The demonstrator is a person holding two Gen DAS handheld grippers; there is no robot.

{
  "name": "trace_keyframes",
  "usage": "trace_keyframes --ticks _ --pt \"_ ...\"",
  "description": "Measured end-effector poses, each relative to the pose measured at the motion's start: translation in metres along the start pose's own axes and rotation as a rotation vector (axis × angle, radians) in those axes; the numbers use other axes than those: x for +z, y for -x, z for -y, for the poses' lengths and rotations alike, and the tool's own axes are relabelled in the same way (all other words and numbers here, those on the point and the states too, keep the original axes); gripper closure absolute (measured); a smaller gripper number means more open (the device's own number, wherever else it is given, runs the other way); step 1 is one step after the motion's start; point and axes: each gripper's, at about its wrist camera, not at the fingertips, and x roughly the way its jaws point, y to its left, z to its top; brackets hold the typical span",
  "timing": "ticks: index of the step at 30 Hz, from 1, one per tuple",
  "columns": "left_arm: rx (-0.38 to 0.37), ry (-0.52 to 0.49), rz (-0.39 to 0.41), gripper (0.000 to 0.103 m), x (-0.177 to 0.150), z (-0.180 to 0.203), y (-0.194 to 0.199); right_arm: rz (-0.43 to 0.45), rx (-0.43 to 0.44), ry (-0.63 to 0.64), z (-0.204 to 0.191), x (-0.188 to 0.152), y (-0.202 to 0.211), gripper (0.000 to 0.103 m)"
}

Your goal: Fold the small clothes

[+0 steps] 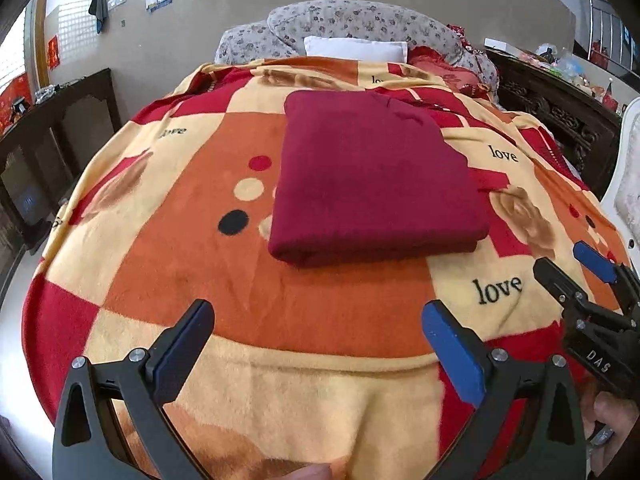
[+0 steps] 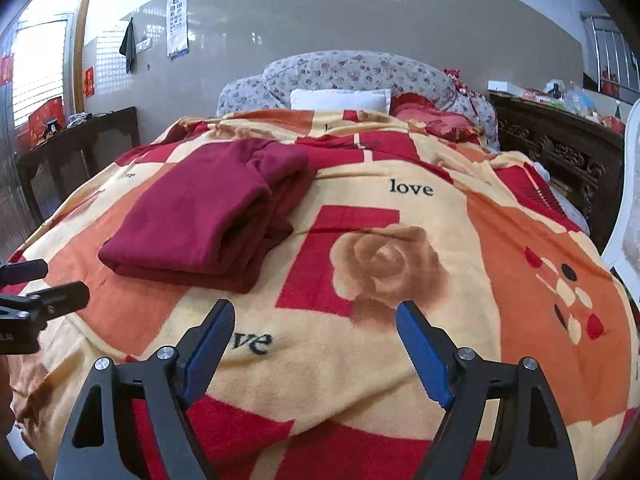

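Note:
A dark red garment (image 1: 372,180) lies folded in a thick rectangle on the patterned blanket (image 1: 240,280). It also shows in the right wrist view (image 2: 208,216), up and to the left, with a sleeve bunched at its far end. My left gripper (image 1: 320,320) is open and empty, short of the garment's near edge. My right gripper (image 2: 316,320) is open and empty over the blanket, to the right of the garment. The right gripper also shows at the right edge of the left wrist view (image 1: 576,268).
The orange, red and cream blanket (image 2: 400,240) covers a bed. A white pillow (image 1: 356,48) and floral bedding (image 1: 360,20) lie at the head. Dark wooden furniture stands left (image 1: 60,140) and right (image 1: 560,120). A white chair (image 1: 628,184) is at the right.

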Motion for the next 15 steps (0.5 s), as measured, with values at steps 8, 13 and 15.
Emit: trace_keyframes --ticks 8,13,15 --pt "-0.017 0.014 -0.021 0.0 0.0016 -0.0016 -0.001 0.008 0.002 0.023 -0.0054 -0.0002 0.0013 0.017" --pt "-0.035 0.013 0.01 0.0 0.0005 0.0028 0.0048 0.006 0.002 0.026 -0.0054 0.0 0.0005 0.016" --pt "-0.037 0.002 0.02 0.0 0.0012 0.0056 0.0069 0.005 0.002 0.029 -0.0063 -0.0003 0.0002 0.016"
